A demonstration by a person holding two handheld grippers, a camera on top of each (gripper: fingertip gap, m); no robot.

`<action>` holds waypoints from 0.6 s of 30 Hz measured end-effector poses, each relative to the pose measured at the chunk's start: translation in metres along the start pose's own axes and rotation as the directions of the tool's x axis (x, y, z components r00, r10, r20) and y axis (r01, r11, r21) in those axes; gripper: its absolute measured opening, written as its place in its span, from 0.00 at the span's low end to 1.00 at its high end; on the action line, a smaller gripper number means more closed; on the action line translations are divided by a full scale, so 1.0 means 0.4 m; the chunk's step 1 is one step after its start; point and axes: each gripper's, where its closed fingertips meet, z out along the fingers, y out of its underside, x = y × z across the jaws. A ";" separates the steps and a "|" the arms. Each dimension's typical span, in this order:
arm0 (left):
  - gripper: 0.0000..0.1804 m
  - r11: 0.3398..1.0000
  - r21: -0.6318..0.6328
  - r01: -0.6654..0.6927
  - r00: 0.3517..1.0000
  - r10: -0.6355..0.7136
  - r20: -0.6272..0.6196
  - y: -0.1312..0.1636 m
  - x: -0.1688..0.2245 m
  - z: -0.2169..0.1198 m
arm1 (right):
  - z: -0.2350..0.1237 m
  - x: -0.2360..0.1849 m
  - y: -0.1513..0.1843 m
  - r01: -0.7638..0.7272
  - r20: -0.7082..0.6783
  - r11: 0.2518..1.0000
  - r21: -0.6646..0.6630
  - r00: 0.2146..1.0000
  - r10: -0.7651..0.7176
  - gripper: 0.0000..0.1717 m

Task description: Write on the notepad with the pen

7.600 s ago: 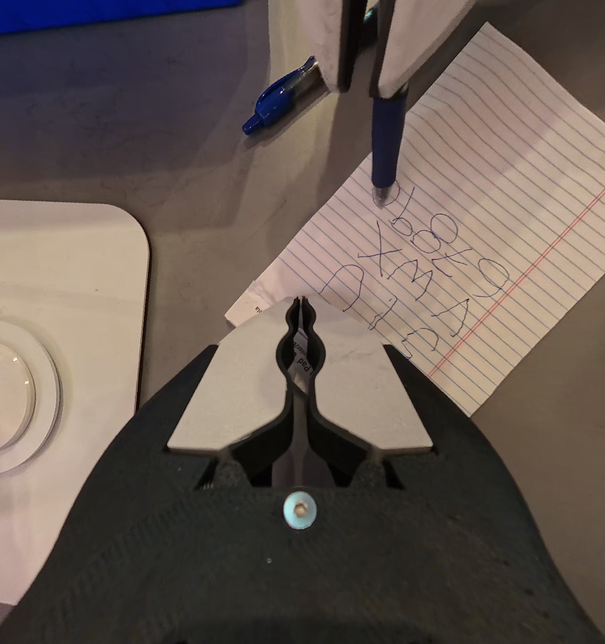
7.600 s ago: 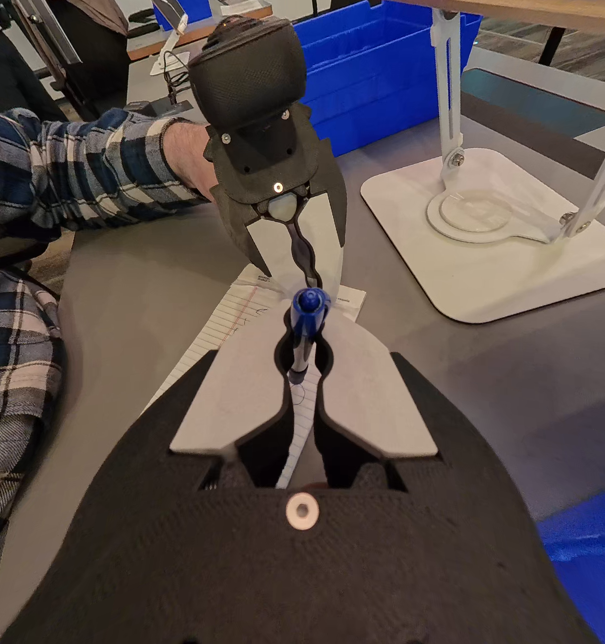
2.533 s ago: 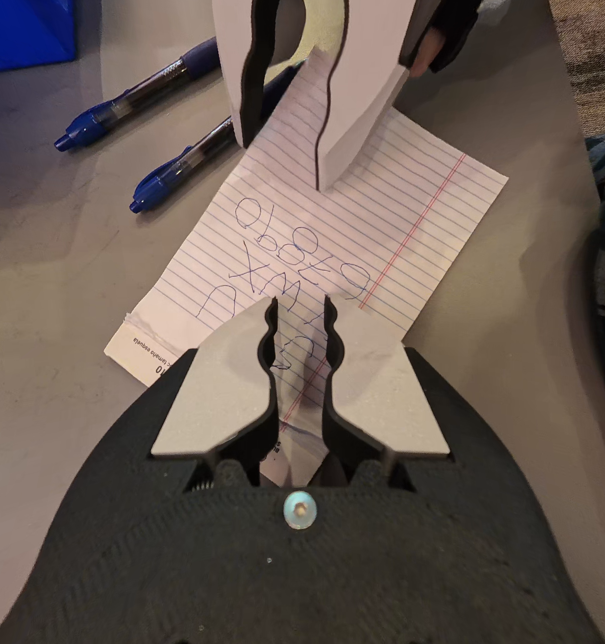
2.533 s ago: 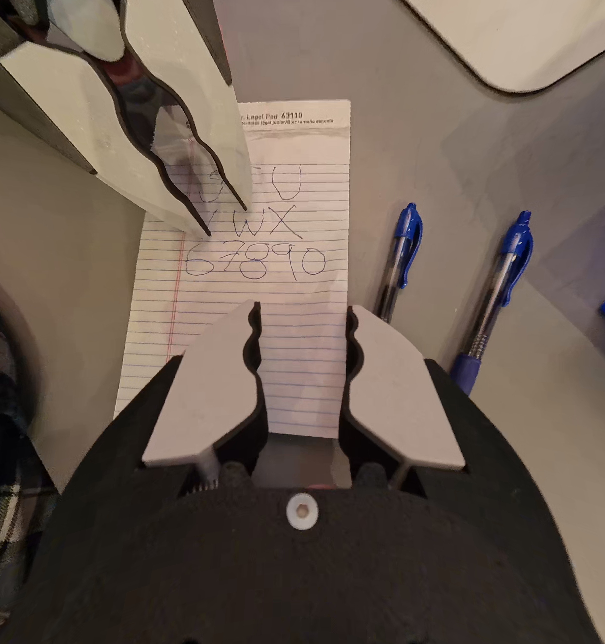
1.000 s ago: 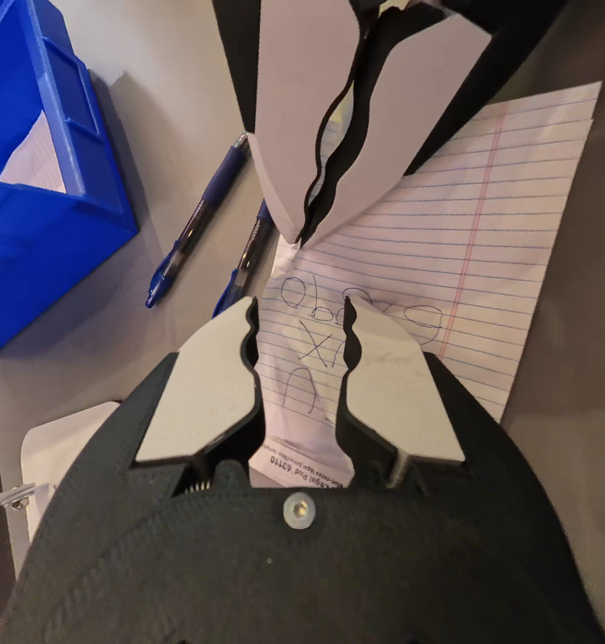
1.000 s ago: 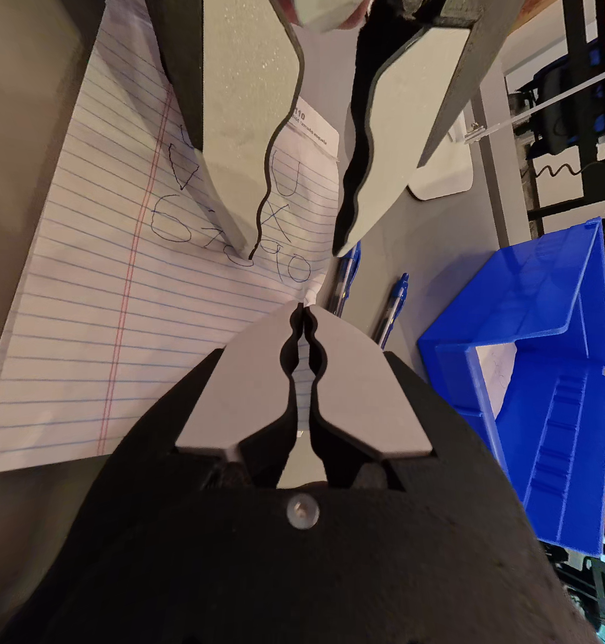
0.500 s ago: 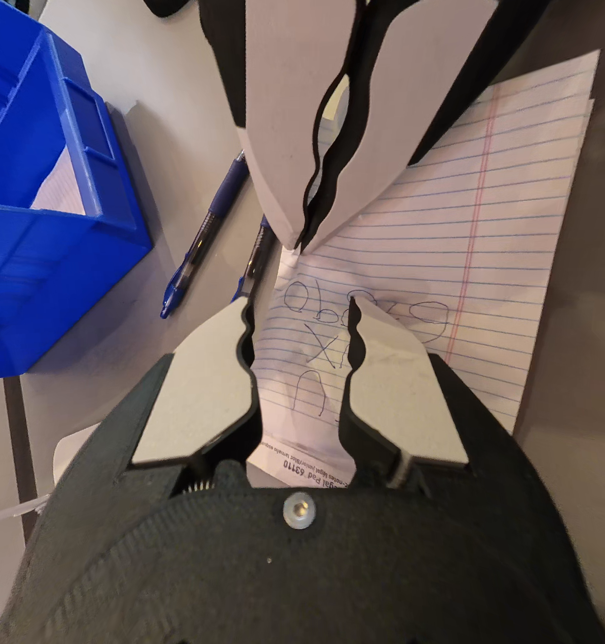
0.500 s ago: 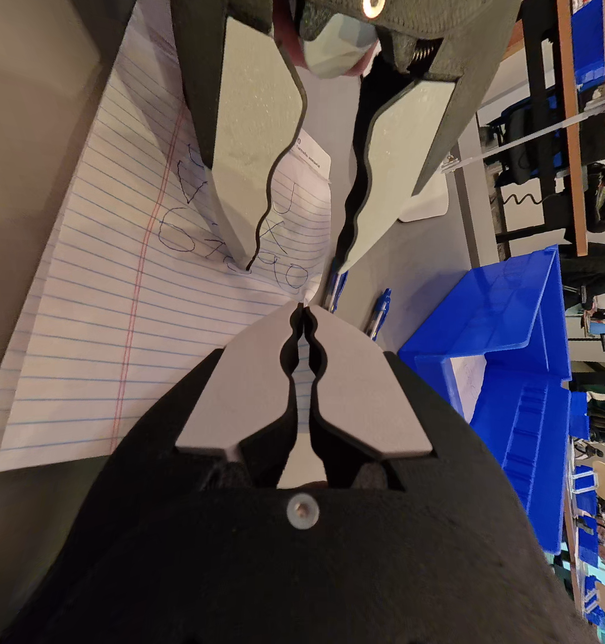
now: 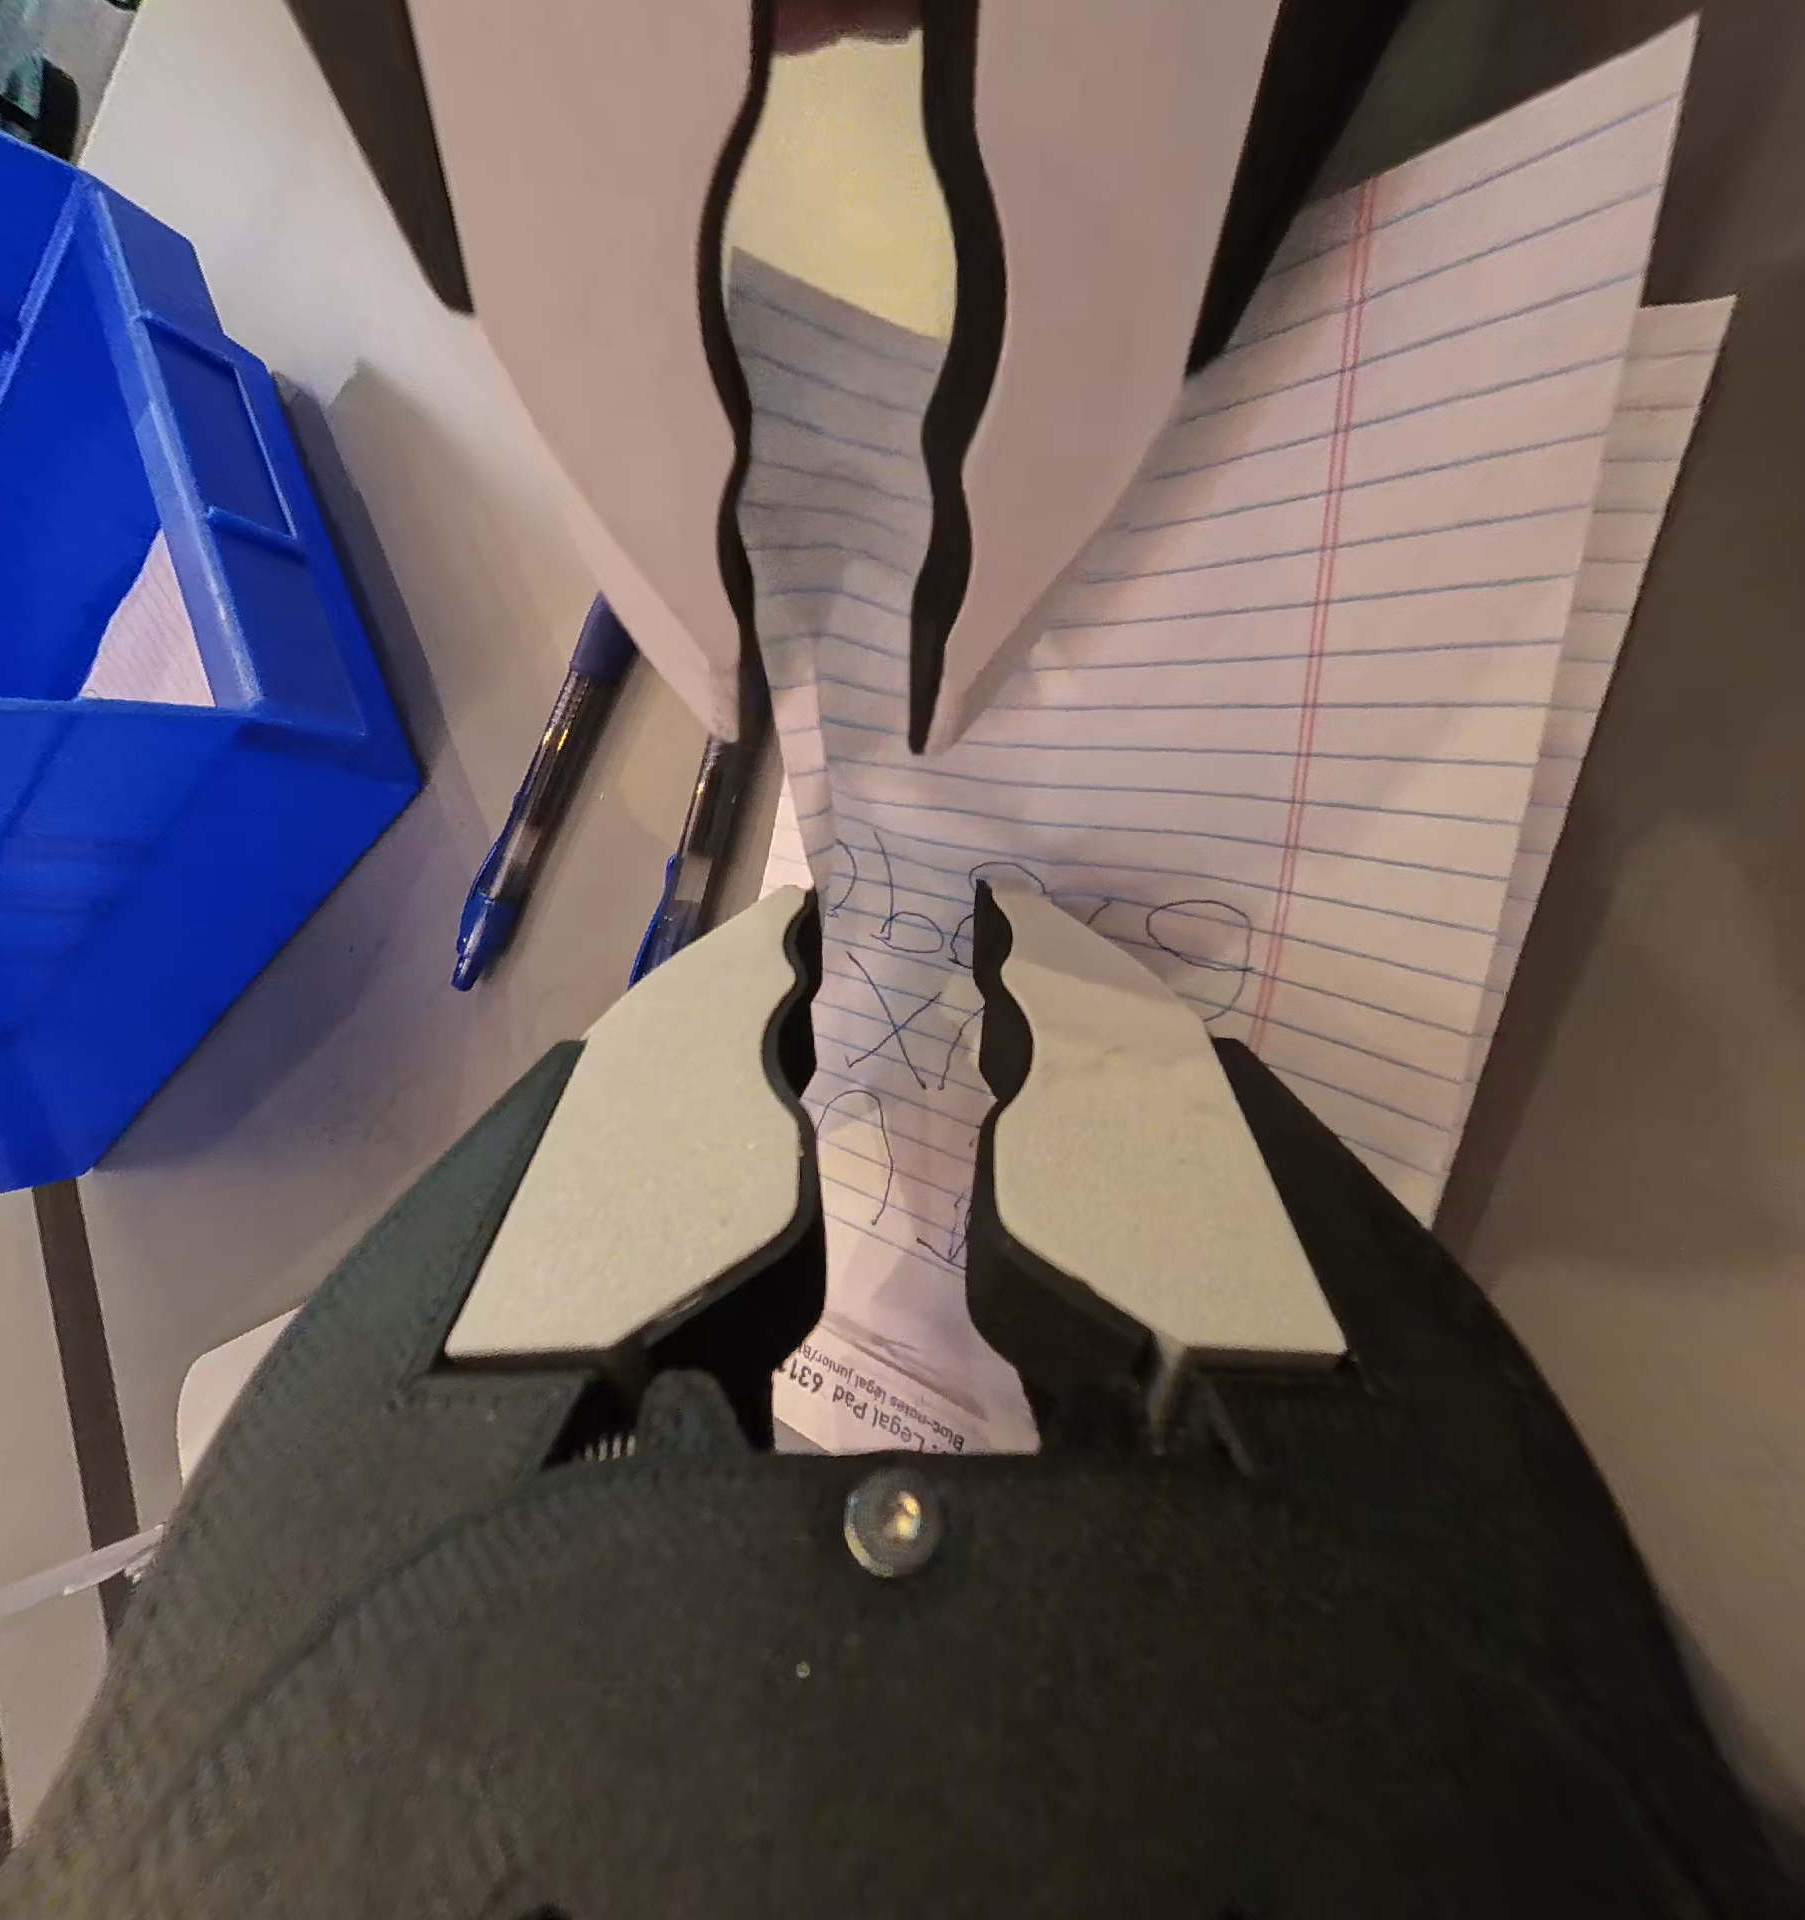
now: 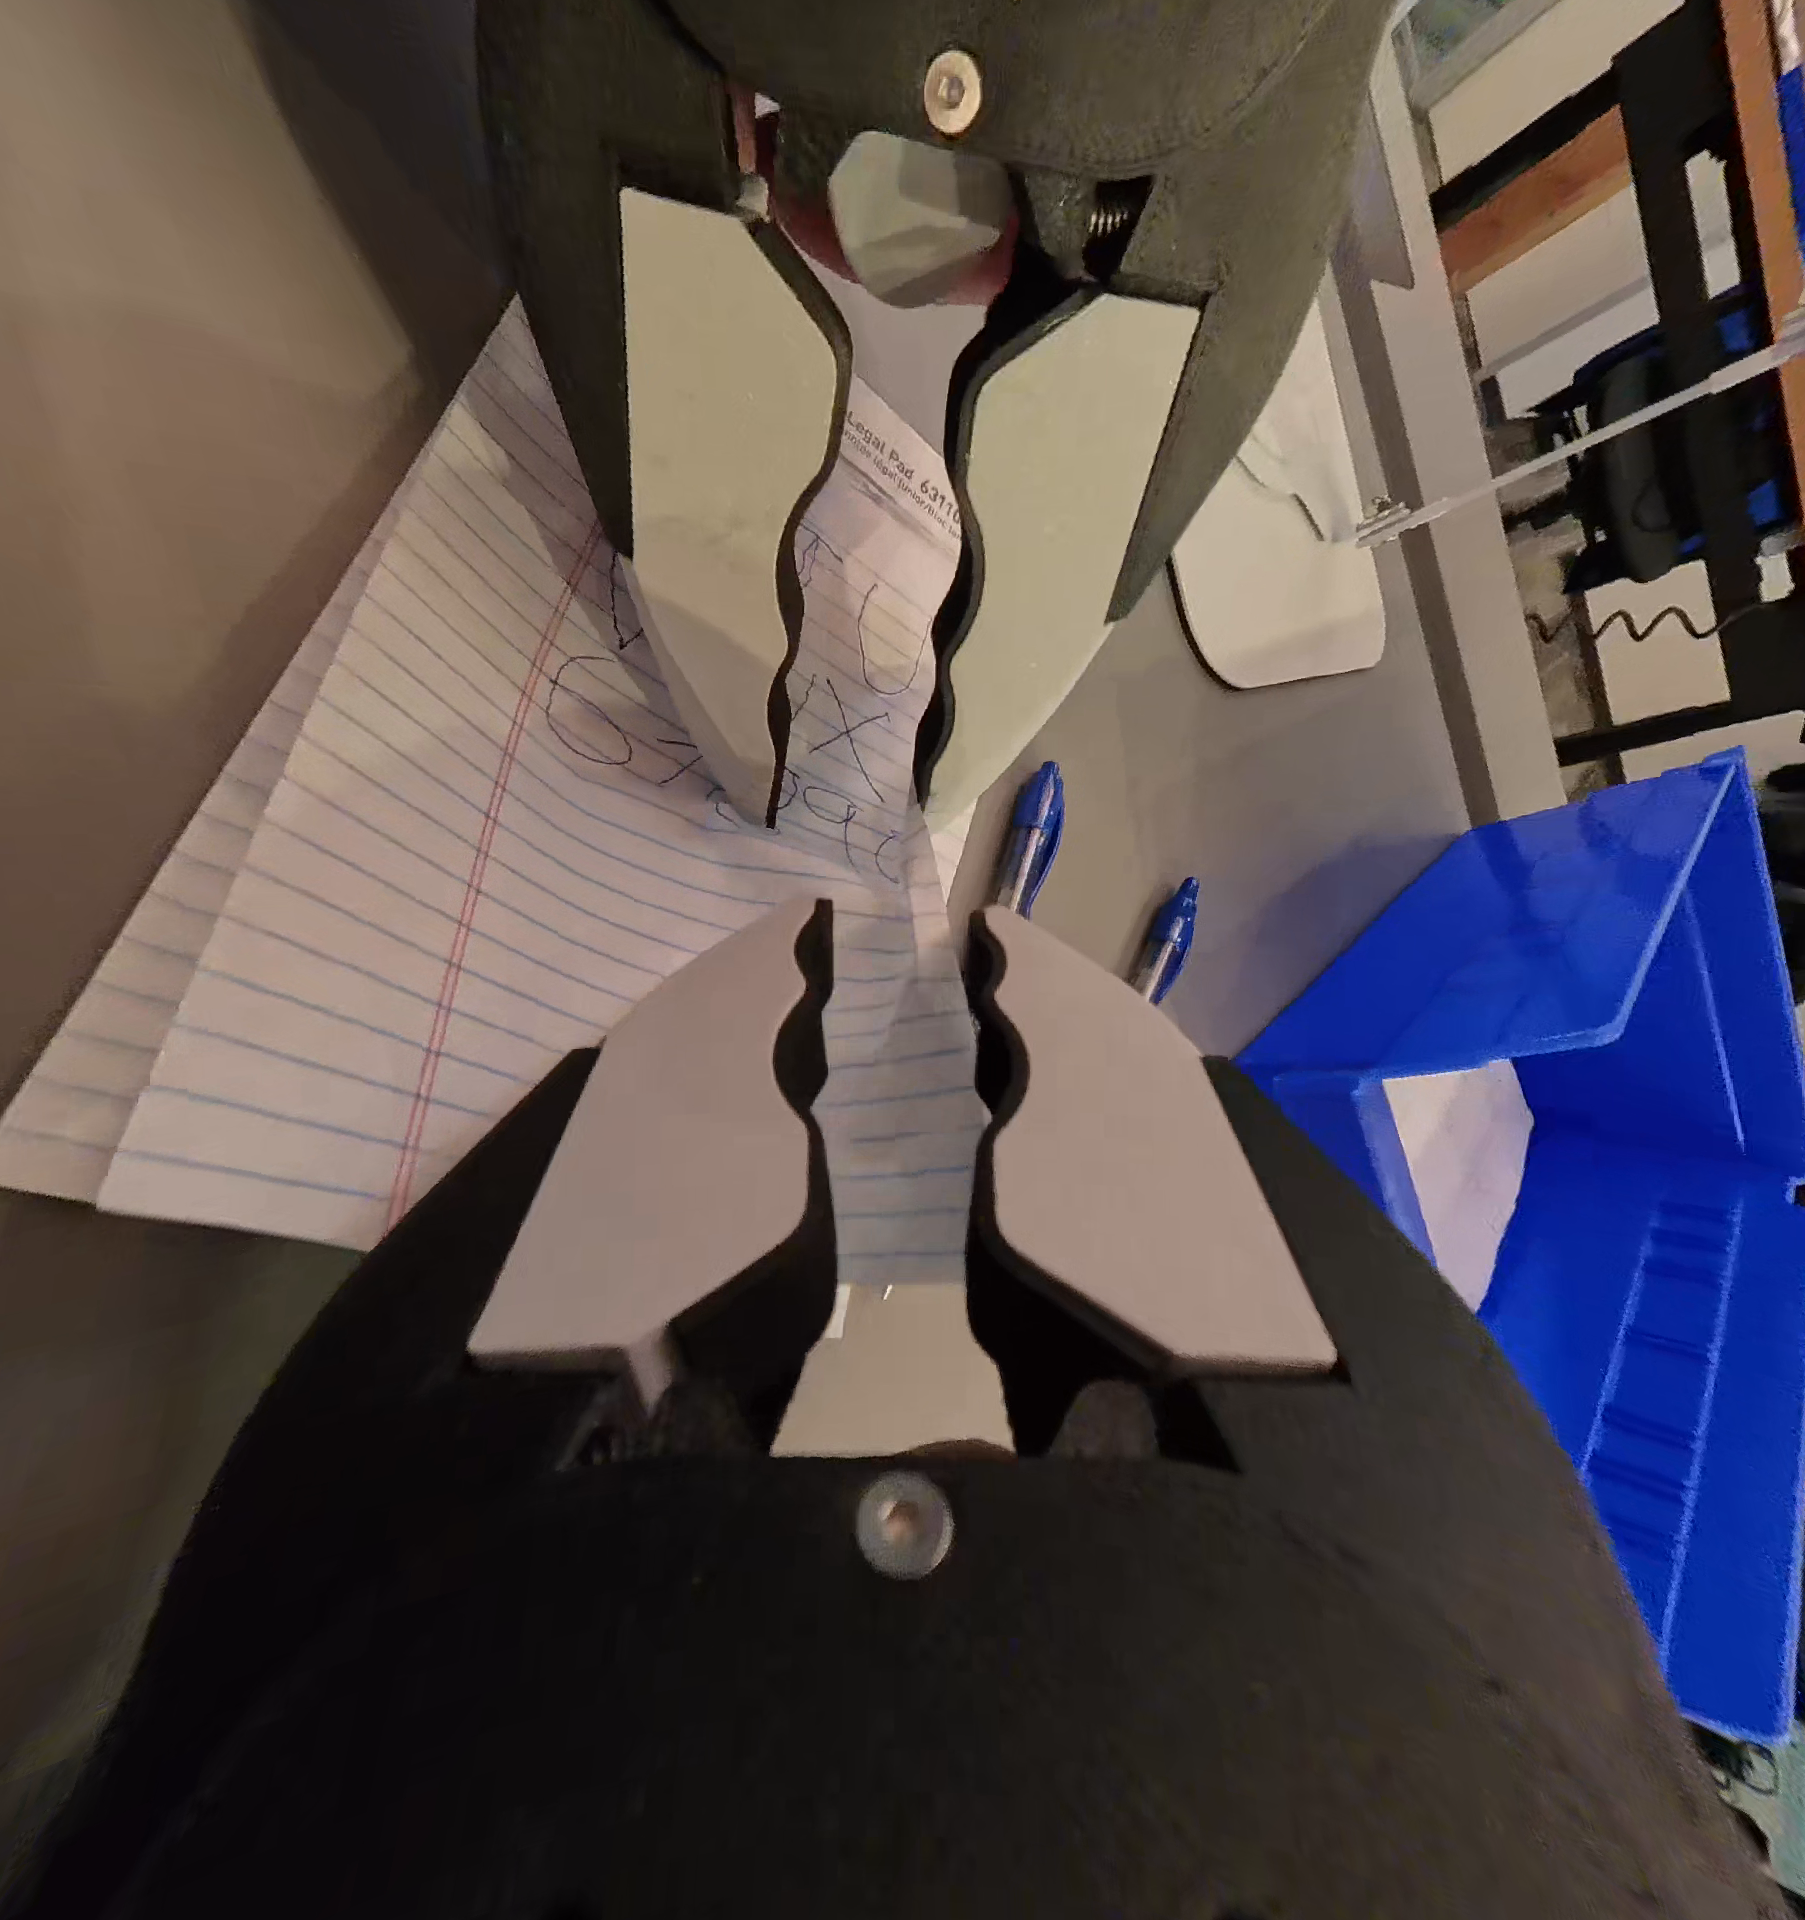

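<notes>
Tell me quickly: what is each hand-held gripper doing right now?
Left hand-held gripper: open, holding nothing, over the notepad.
Right hand-held gripper: open, holding nothing.

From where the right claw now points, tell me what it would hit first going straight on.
Most likely the lifted top sheet of the notepad, which curls up between the right claw's open fingers. Just past it stands the left claw, tips on the page. Depth is hard to judge.
</notes>
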 end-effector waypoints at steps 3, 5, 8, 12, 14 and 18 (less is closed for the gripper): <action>0.15 0.999 -0.008 -0.038 0.999 0.038 0.023 -0.001 0.002 -0.001 | -0.010 0.001 -0.003 -0.077 0.058 0.997 0.027 0.995 0.075 0.19; 0.15 0.999 -0.016 -0.050 0.998 0.050 0.035 -0.002 0.002 -0.002 | -0.007 -0.001 0.003 -0.117 0.094 0.993 0.016 0.989 0.115 0.19; 0.15 0.996 -0.026 -0.086 0.994 0.088 0.059 -0.004 0.002 -0.003 | 0.000 -0.008 0.016 -0.186 0.143 0.983 -0.006 0.972 0.185 0.19; 0.14 0.994 -0.030 -0.104 0.991 0.106 0.077 -0.004 0.002 -0.003 | 0.004 -0.024 0.046 -0.332 0.256 0.941 -0.065 0.906 0.337 0.17; 0.14 0.994 -0.027 -0.104 0.991 0.106 0.078 -0.005 0.003 -0.004 | -0.001 -0.040 0.050 -0.435 0.347 0.897 -0.081 0.831 0.435 0.09; 0.16 0.996 -0.025 -0.082 0.994 0.084 0.076 -0.006 0.002 -0.005 | -0.014 -0.054 0.039 -0.584 0.463 0.808 -0.083 0.695 0.550 0.00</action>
